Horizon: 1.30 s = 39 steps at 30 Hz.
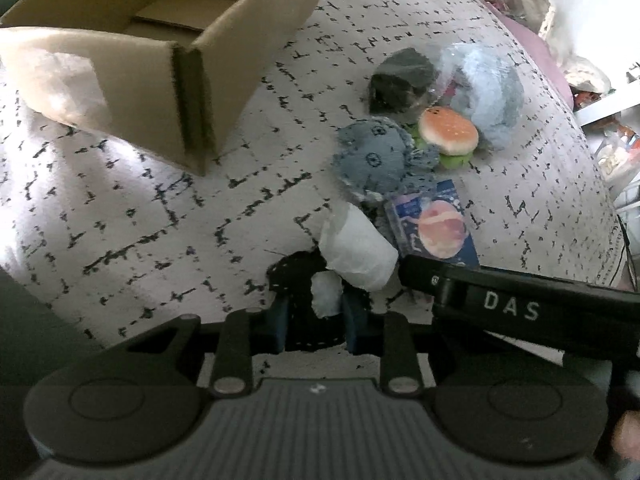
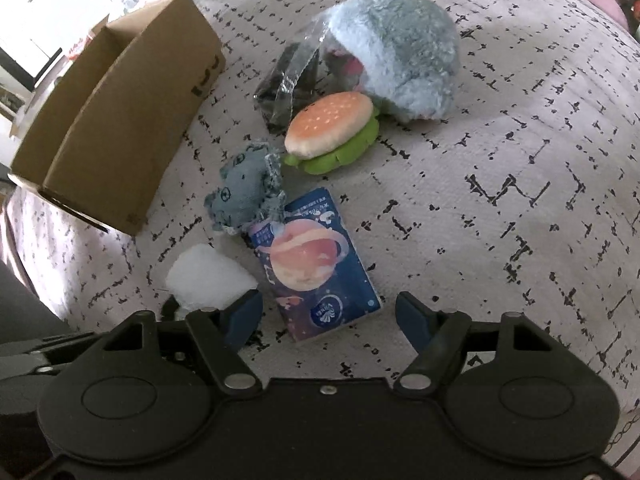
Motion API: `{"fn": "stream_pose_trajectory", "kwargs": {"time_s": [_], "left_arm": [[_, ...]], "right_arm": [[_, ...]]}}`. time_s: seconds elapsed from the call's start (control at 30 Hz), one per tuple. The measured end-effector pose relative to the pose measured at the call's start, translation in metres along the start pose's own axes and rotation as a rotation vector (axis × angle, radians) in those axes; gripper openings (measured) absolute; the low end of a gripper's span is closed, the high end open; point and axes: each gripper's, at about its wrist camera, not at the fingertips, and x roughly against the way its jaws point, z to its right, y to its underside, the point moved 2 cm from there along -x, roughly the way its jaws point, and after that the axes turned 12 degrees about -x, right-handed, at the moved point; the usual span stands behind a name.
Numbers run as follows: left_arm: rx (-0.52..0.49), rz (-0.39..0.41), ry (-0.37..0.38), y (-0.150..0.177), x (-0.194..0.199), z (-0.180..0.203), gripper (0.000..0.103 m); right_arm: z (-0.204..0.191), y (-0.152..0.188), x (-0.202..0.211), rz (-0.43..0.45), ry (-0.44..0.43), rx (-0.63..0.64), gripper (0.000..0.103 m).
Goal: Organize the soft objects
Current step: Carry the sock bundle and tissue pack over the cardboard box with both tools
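My left gripper is shut on a white foam wad, held just above the patterned bed cover; the wad also shows in the right wrist view. My right gripper is open around the near end of a blue tissue pack lying flat. Beyond it lie a denim plush, a burger plush, a dark bagged item and a fluffy blue plush. An open, empty cardboard box stands at the left.
The patterned bed cover spreads to the right of the pile. The right gripper's black body crosses the left wrist view at lower right. Cluttered shelves and furniture lie beyond the bed's far edge.
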Motion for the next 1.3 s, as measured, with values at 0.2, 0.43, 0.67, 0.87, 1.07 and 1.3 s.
{"fn": "stream_pose_trajectory", "kwargs": {"time_s": [0.2,0.43,0.67,0.87,1.07,1.3], "left_arm": [[0.014,0.024,-0.03,0.003,0.014,-0.013,0.026],[0.026,0.097,-0.023,0.001,0.042,-0.02,0.026],[0.038,0.165,-0.011,-0.001,0.074,-0.02,0.026],[0.013,0.226,0.003,-0.007,0.102,-0.018,0.026],[-0.002,0.256,0.001,-0.005,0.119,-0.023,0.026],[-0.011,0.302,0.005,-0.008,0.144,-0.026,0.026]], "right_arm": [[-0.013,0.003,-0.004,0.04,0.097,0.088,0.057],[-0.002,0.004,0.02,0.105,0.072,0.004,0.055],[-0.01,0.015,0.054,0.169,0.066,0.017,0.055],[-0.024,0.018,0.08,0.196,0.032,0.025,0.055],[-0.031,0.021,0.105,0.225,0.013,0.018,0.055],[-0.045,0.024,0.125,0.251,-0.011,0.017,0.055]]}}
